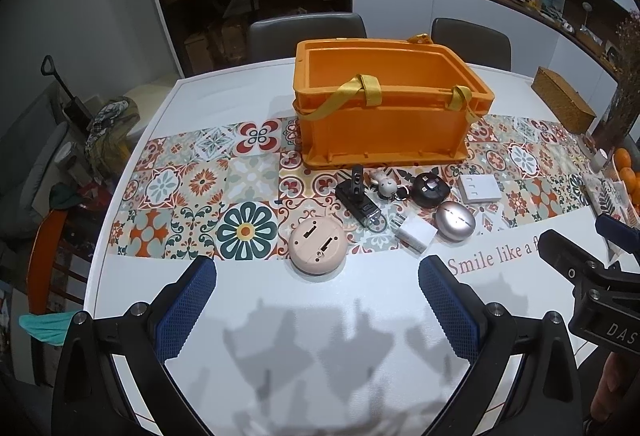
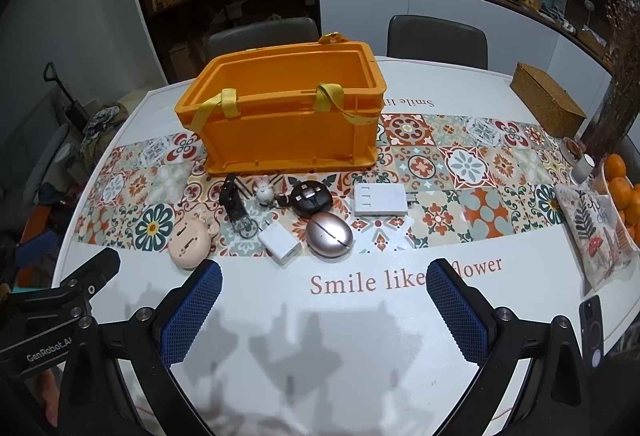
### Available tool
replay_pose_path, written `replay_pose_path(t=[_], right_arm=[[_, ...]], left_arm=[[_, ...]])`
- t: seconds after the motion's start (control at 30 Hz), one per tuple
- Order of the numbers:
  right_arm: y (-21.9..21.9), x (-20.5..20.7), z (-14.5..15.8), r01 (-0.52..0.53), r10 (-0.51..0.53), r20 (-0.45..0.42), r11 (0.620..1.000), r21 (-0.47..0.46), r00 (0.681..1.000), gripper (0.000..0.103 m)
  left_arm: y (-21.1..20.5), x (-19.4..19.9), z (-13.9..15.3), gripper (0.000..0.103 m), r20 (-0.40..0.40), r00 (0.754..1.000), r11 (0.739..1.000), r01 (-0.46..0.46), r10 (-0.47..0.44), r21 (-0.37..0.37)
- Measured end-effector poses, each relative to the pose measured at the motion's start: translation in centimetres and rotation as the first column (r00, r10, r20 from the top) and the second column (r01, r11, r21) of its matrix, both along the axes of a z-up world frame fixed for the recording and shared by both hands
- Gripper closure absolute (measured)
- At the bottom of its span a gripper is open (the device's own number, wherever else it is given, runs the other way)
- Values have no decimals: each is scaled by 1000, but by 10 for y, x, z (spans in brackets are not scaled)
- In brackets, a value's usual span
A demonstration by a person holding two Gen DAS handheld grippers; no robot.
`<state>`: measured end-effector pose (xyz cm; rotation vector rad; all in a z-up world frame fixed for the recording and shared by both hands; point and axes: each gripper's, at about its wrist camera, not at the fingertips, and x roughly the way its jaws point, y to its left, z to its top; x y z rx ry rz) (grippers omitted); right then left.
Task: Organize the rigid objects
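Both claws, left claw (image 1: 318,310) and right claw (image 2: 324,310), hang released above the surface (image 2: 360,336), ready to move little things into the orange box (image 2: 288,115).

Bare counter (image 1: 248,300) btwn fingers (image 1: 188,310) & small items: free approach. Orange crate (image 1: 384,115) walls off the far side, top open. Woven box (image 2: 548,101) & oranges (image 2: 620,187) crowd right edge.
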<state>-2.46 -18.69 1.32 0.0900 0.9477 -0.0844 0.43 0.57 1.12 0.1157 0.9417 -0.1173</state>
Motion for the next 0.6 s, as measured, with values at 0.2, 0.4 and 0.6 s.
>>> replay_pose_path(t=[0.2,0.4,0.6], right_arm=[[0,-1,1,4,-4,5,1000,-1,1000,0],[1,0,2,0,0,6,1000,-4,1000,0],[1,1,3,2,-2,8,1000,-5,1000,0]], left_arm=[[-1,-1,2,0,0,1000,1000,1,-1,-3],[-1,0,3,0,-2,1000,1000,2,-2,-8],[-2,2,4,0,-3,1000,1000,2,-2,-9]])
